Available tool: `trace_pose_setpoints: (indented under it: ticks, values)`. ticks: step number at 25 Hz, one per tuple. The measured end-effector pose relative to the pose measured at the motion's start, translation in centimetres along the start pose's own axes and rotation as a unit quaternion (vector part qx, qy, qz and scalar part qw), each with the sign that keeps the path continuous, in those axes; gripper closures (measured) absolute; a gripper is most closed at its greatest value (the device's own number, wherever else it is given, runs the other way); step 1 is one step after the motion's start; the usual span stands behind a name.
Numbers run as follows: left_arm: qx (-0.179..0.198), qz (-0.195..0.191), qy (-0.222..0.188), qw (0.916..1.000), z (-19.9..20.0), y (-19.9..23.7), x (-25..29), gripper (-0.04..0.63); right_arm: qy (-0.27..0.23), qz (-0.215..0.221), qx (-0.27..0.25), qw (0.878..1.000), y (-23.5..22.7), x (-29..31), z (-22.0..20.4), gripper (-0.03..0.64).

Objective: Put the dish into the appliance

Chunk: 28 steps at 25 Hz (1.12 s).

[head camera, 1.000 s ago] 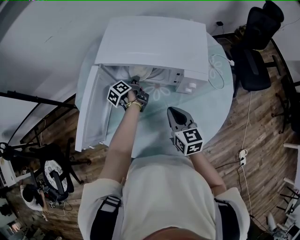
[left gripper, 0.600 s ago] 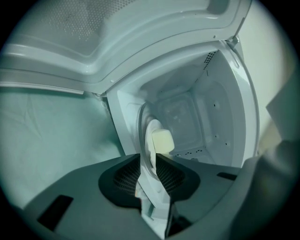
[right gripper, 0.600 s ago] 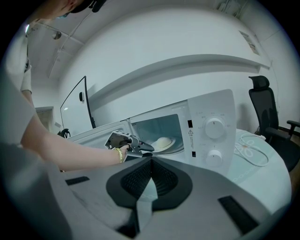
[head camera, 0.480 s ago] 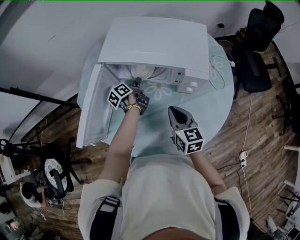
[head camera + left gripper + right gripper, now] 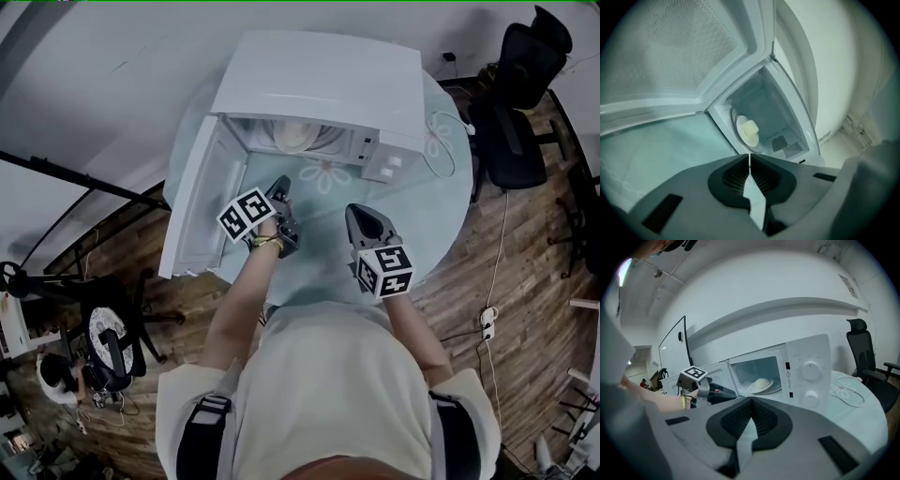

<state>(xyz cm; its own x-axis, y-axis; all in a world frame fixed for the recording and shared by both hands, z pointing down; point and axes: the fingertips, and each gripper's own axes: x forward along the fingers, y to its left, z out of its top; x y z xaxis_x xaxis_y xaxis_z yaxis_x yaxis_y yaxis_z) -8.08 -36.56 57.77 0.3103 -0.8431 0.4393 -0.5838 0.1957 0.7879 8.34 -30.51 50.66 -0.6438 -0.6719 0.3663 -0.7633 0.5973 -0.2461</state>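
Microwave door (image 5: 200,202) stands swung wide, off to the left of both jaws. Left gripper (image 5: 749,162) is now back out of the cavity: a second ago its jaws were at the mouth of the microwave (image 5: 319,80), and now they sit clear of the opening, over the counter (image 5: 427,202), pointing back in. Left jaws are closed tip to tip with nothing between them. The dish (image 5: 749,131) lies straight ahead of those jaws and well apart from them, resting on the cavity floor with a pale lump of food on it. It is not touched by either gripper. Right gripper (image 5: 751,405) hovers over the counter in much the same spot as before, jaws pressed together and empty. From its view the dish sits ahead and slightly right inside the open cavity, with the two knobs (image 5: 812,369) further right. Reading: release is done and the dish is placed, so the main part of the task looks complete. What likely remains is closing the door, which the left gripper is nearer to. The dish looks far enough in not to foul the door.
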Motion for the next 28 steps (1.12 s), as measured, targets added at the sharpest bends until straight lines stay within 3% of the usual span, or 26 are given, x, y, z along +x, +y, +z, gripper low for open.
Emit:
trace_pose_setpoints:
  ticks: [4,6,12,16,28]
  values:
    - [0.035,-0.013,0.006,0.9993,-1.6,-0.9,-2.8,0.584,-0.002,-0.001,-0.001,1.000,0.6,-0.3,0.0,0.611]
    - [0.070,-0.011,0.012,0.9974,-2.5,-1.2,-4.2,0.586,-0.002,-0.002,0.001,1.000,0.9,-0.5,-0.2,0.611]
    - [0.170,-0.006,0.035,0.9848,-4.9,-2.6,-8.0,0.586,0.003,-0.001,0.014,1.000,2.2,-1.3,-0.9,0.609]
    - [0.215,0.008,0.050,0.9753,-6.4,-2.5,-10.2,0.586,0.001,-0.005,0.023,1.000,3.0,-2.2,-1.5,0.609]
    - [0.203,0.006,0.068,0.9768,-9.1,-0.6,-15.1,0.586,0.007,-0.005,0.037,0.999,6.7,-4.6,-4.5,0.609]
